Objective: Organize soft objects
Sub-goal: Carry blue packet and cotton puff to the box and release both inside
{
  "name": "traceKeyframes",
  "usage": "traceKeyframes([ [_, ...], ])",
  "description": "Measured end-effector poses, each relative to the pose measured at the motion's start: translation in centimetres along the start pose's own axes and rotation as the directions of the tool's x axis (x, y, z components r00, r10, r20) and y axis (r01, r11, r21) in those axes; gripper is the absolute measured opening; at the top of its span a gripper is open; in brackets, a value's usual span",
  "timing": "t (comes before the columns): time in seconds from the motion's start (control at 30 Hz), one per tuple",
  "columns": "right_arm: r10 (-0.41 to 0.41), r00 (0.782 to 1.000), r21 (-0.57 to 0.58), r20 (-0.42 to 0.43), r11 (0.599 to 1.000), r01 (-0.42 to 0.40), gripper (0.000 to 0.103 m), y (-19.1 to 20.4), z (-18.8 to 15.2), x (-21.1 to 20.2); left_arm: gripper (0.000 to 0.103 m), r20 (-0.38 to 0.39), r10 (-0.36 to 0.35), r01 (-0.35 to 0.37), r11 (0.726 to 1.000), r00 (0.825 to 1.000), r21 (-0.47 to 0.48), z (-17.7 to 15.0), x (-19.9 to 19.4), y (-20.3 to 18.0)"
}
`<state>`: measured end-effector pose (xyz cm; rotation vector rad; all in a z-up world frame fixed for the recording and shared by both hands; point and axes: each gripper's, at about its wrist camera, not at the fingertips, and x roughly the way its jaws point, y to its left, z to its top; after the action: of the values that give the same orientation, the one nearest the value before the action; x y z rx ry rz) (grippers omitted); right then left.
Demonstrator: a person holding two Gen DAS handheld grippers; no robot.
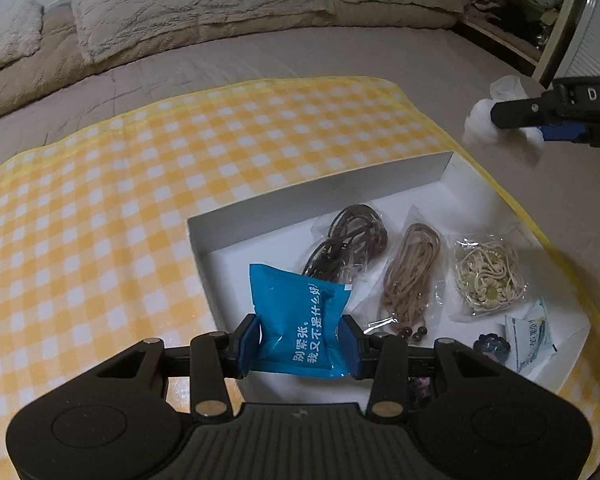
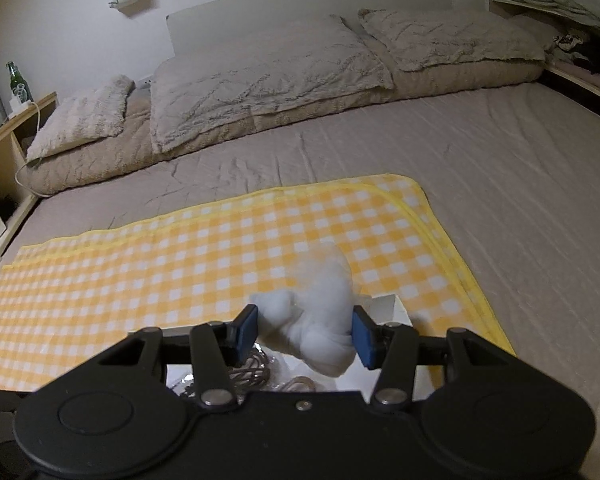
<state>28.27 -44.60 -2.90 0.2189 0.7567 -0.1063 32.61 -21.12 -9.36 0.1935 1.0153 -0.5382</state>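
My left gripper (image 1: 300,340) is shut on a blue soft packet (image 1: 300,316) with white Chinese text, held over the near part of a shallow white box (image 1: 320,196). Inside the box lie a dark brown cord bag (image 1: 348,240), a tan cord bag (image 1: 412,272) and a cream cord bag (image 1: 488,272). My right gripper (image 2: 306,334) is shut on a white bag of cotton balls (image 2: 320,312), held above the box's far right corner (image 2: 388,304). It also shows in the left wrist view (image 1: 512,120), beyond the box's far right corner.
The box rests on a yellow checked cloth (image 1: 140,200) spread on a grey bed (image 2: 500,184). Small sachets (image 1: 532,336) lie in the box's near right corner. Pillows (image 2: 260,80) line the headboard. A bedside shelf with a green bottle (image 2: 18,84) stands at the left.
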Motion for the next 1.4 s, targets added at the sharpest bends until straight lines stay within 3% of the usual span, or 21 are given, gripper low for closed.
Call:
traceKeyframes([
  [0.17, -0.013, 1.0, 0.011, -0.009, 1.0, 0.014, 0.05, -0.5, 0.1, 0.9, 0.044, -0.093, -0.011, 0.018, 0.997, 0.996, 0.074, -0.7, 2.0, -1.2],
  [0.33, -0.014, 1.0, 0.024, -0.018, 1.0, 0.015, 0.05, -0.5, 0.3, 1.8, 0.045, -0.212, -0.1, 0.128, 0.984, 0.972, 0.123, -1.5, 2.9, -2.1],
  [0.57, -0.004, 0.999, 0.034, -0.036, 0.999, 0.006, 0.05, -0.4, 0.4, 3.0, 0.045, -0.128, -0.04, 0.058, 0.989, 0.991, 0.139, -0.6, 2.3, -2.7],
  [0.77, -0.053, 0.996, 0.008, -0.067, 0.999, 0.054, 0.05, -0.8, 0.2, 4.5, 0.045, -0.113, -0.007, 0.022, 0.99, 0.994, 0.136, -0.2, 2.3, -2.0],
  [0.9, -0.066, 0.994, -0.003, -0.089, 0.998, 0.066, 0.052, -1.4, 0.1, 5.5, 0.058, -0.113, 0.007, 0.009, 0.99, 0.994, 0.139, -0.2, 2.6, -1.8],
  [0.93, -0.064, 0.993, -0.002, -0.097, 0.998, 0.064, 0.056, -1.5, 0.1, 5.8, 0.066, -0.117, 0.004, 0.012, 0.991, 0.993, 0.136, -0.2, 2.6, -1.7],
  [1.07, -0.083, 0.988, 0.025, -0.132, 0.996, 0.087, 0.067, -1.9, -0.4, 6.7, 0.072, -0.12, -0.018, 0.033, 0.991, 0.993, 0.129, -0.2, 2.6, -1.7],
  [1.13, -0.091, 0.986, 0.022, -0.141, 0.995, 0.095, 0.069, -2.0, -0.6, 6.9, 0.082, -0.112, -0.026, 0.041, 0.99, 0.993, 0.133, -0.2, 2.4, -1.9],
  [1.4, -0.106, 0.984, -0.005, -0.146, 0.994, 0.107, 0.074, -1.9, -1.0, 5.9, 0.087, -0.087, -0.043, 0.053, 0.991, 0.995, 0.122, -0.4, 1.2, -2.3],
])
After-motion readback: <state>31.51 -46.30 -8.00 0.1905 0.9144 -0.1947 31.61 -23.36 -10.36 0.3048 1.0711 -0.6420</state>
